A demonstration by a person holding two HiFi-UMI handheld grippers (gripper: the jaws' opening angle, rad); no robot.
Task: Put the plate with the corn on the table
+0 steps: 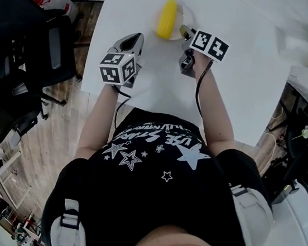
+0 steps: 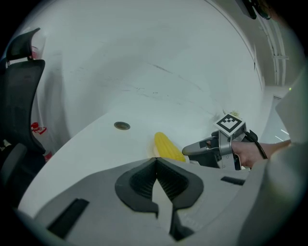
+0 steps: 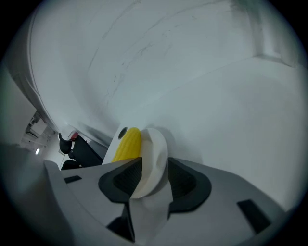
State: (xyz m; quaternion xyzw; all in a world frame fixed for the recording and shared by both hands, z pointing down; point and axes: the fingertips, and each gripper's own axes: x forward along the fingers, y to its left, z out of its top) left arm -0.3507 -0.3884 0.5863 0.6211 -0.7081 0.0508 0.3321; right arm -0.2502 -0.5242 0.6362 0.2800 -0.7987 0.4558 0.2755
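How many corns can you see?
1. The corn lies on the white plate on the table. The plate's rim sits between the open jaws of the right gripper. None seems hidden.

The left hand-held gripper [image 2: 155,161], a grey body with dark ribbed pads, fills the bottom of the frame; its jaws stand together with nothing between them. Just above them, at centre, a yellow corn cob [image 2: 166,145] lies on the white desk [image 2: 91,153]. From the right, the other grey hand-held gripper [image 2: 188,151] reaches in, its tip just beside the cob, a cube with a black-and-white square marker [image 2: 233,123] on top and a hand [image 2: 257,153] behind it. A small round dark disc [image 2: 121,126] sits in the desk, left of the cob. A black chair [image 2: 21,91] stands at the upper left edge.
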